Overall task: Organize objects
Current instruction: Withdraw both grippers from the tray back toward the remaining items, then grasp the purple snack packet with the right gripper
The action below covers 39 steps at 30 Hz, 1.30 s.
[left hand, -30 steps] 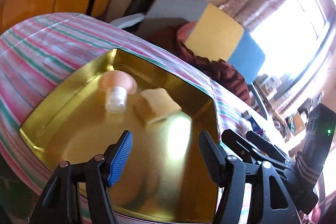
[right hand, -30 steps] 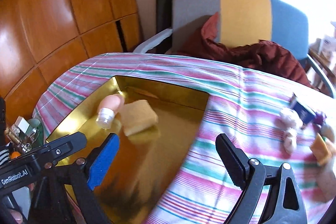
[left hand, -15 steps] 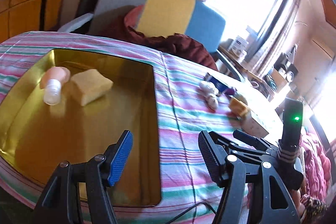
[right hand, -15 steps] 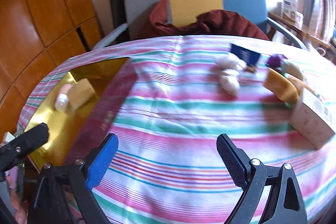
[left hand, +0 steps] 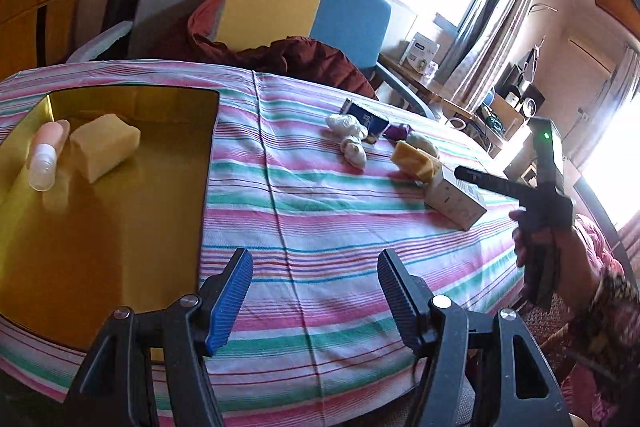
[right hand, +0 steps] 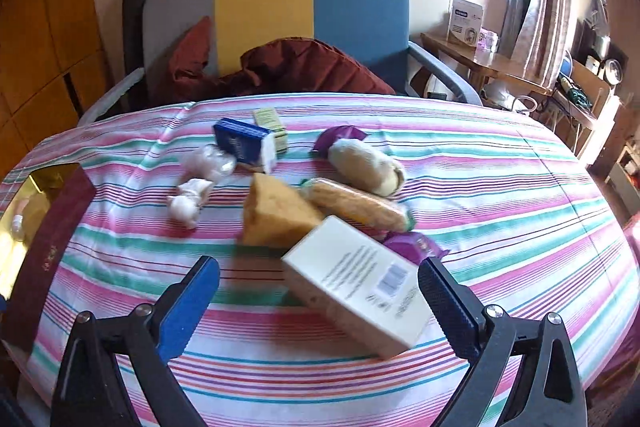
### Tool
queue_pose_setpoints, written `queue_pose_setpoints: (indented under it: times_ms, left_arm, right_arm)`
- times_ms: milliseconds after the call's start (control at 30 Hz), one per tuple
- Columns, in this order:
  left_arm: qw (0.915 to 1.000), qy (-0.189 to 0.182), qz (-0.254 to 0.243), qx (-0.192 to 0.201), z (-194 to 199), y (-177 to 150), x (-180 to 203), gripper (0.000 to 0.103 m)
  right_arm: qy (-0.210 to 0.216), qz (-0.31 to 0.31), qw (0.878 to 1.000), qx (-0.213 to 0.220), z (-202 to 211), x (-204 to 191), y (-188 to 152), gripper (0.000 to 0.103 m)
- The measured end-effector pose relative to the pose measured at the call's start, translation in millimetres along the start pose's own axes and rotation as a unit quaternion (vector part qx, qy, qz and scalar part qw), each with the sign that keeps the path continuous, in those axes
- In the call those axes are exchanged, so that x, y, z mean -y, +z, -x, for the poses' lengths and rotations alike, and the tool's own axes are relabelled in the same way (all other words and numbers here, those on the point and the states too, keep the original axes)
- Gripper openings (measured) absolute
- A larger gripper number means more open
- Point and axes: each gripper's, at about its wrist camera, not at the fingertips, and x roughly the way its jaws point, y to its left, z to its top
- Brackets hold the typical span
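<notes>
right gripper (right hand: 318, 297): our jaws are spread wide and hold nothing; the white box (right hand: 356, 283) lies between them, just ahead, tilted on the cloth and not yet touched.
left gripper (left hand: 316, 291): also spread wide and empty, hanging over bare striped tablecloth (left hand: 320, 227) just right of the gold tray (left hand: 120, 227).
what has just changed: 1 second ago both our views were filled by the tray; now both have swung right to the pile of loose things, and the right gripper has closed in on the box.
what that means: we judge the last drop-off is finished and the next pick has begun, with the box the likely target.
in the tray: 2 things so far, a yellow sponge block (left hand: 104, 147) and a pink bottle with a clear cap (left hand: 46, 155), lying side by side near the far left corner.
still loose on the cloth: a yellow sponge wedge (right hand: 276, 215) touching the box's far end, a corn-like packet (right hand: 356, 209), a pale plush roll (right hand: 366, 165), a blue box (right hand: 244, 143), 2 white bundles (right hand: 190, 201) and a purple wrapper (right hand: 416, 243).
poor view: the box is motion-blurred, so its print is unreadable, and the bundles may be garlic.
next move: we would centre the jaws across the box's narrow width before squeezing, since the wedge leans close.
</notes>
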Motion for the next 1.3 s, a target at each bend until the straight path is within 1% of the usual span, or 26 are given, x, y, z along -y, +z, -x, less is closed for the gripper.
queue_pose_setpoints:
  times_ms: [67,167,233,267,300,367,467,500,533,600,667,700,767,800,867,933,967,1067,1167,1267,1300]
  left_arm:
    - [1.0000,0.003,-0.004,-0.003,-1.9,-0.7,3.3,0.066]
    - [0.9999,0.006,-0.006,-0.008,-5.3,-2.4,6.1,0.066]
    - [0.9999,0.011,-0.004,-0.013,-8.6,-3.3,6.8,0.066]
    - [0.9998,0.012,-0.003,-0.014,-10.0,-3.7,7.0,0.066]
    - [0.9998,0.013,-0.002,-0.017,-11.5,-4.2,6.8,0.066]
    - [0.9996,0.017,-0.001,-0.023,-15.2,-4.9,6.6,0.066]
    - [0.9994,0.018,0.004,-0.030,-20.3,-5.5,6.6,0.066]
    - [0.9993,0.019,0.004,-0.032,-21.5,-5.9,7.0,0.066]
    - [0.9992,0.020,0.002,-0.033,-22.4,-6.4,8.3,0.066]
    - [0.9991,0.022,-0.002,-0.035,-23.4,-6.4,10.9,0.066]
    - [0.9991,0.023,-0.007,-0.036,-23.8,-6.8,13.6,0.066]
    - [0.9990,0.023,-0.009,-0.037,-23.9,-7.0,14.6,0.066]
    - [0.9990,0.022,-0.010,-0.038,-25.0,-7.0,15.8,0.066]
    - [0.9990,0.021,-0.010,-0.039,-25.7,-7.2,16.3,0.066]
    - [0.9988,0.024,-0.014,-0.041,-26.9,-7.4,18.0,0.066]
    - [0.9987,0.019,-0.016,-0.044,-28.6,-6.9,19.5,0.066]
    - [0.9986,0.019,-0.017,-0.046,-29.0,-7.1,20.3,0.066]
    - [0.9985,0.018,-0.025,-0.045,-29.1,-6.2,24.3,0.066]
    - [0.9984,0.016,-0.030,-0.045,-30.6,-4.6,28.6,0.066]
    - [0.9981,0.011,-0.036,-0.049,-35.0,-1.5,34.2,0.066]
    - [0.9980,0.008,-0.037,-0.051,-37.0,-0.8,36.4,0.066]
  right_arm:
    - [0.021,-0.002,0.999,-0.028,-12.3,18.5,6.5,0.100]
    - [0.046,-0.002,0.998,-0.052,-28.9,32.7,8.1,0.100]
    - [0.078,-0.010,0.995,-0.066,-34.1,38.3,1.2,0.099]
    - [0.106,-0.022,0.992,-0.067,-34.9,38.8,-3.6,0.099]
    - [0.135,-0.035,0.988,-0.067,-35.6,39.4,-8.2,0.099]
    - [0.194,-0.043,0.974,-0.107,-39.5,27.4,-13.1,0.099]
    - [0.296,-0.018,0.946,-0.129,-33.0,-1.2,-16.7,0.099]
    - [0.311,-0.003,0.942,-0.128,-28.2,-10.0,-18.0,0.098]
    - [0.315,0.015,0.941,-0.121,-22.7,-18.1,-18.7,0.098]
    - [0.308,0.026,0.946,-0.099,-13.5,-22.9,-18.0,0.098]
    - [0.289,-0.002,0.955,-0.072,-8.6,-11.5,-12.2,0.098]
    - [0.271,-0.023,0.961,-0.055,-6.9,-1.5,-8.7,0.098]
    - [0.202,-0.072,0.976,-0.021,-4.3,22.9,-3.1,0.098]
    - [0.158,-0.088,0.983,-0.013,-5.3,33.9,-0.4,0.098]
    - [0.083,-0.100,0.991,-0.024,-13.0,48.4,0.1,0.098]
    - [0.036,-0.105,0.993,-0.049,-24.6,55.4,-1.9,0.098]
    - [0.032,-0.110,0.992,-0.061,-30.3,57.9,-2.5,0.098]
    - [0.038,-0.118,0.989,-0.082,-42.4,63.2,-1.9,0.098]
    - [0.019,-0.076,0.992,-0.098,-56.2,52.5,-1.1,0.097]
    - [0.015,-0.040,0.993,-0.106,-67.9,52.7,-3.0,0.088]
    - [0.017,-0.037,0.993,-0.114,-72.6,52.4,-3.5,0.080]
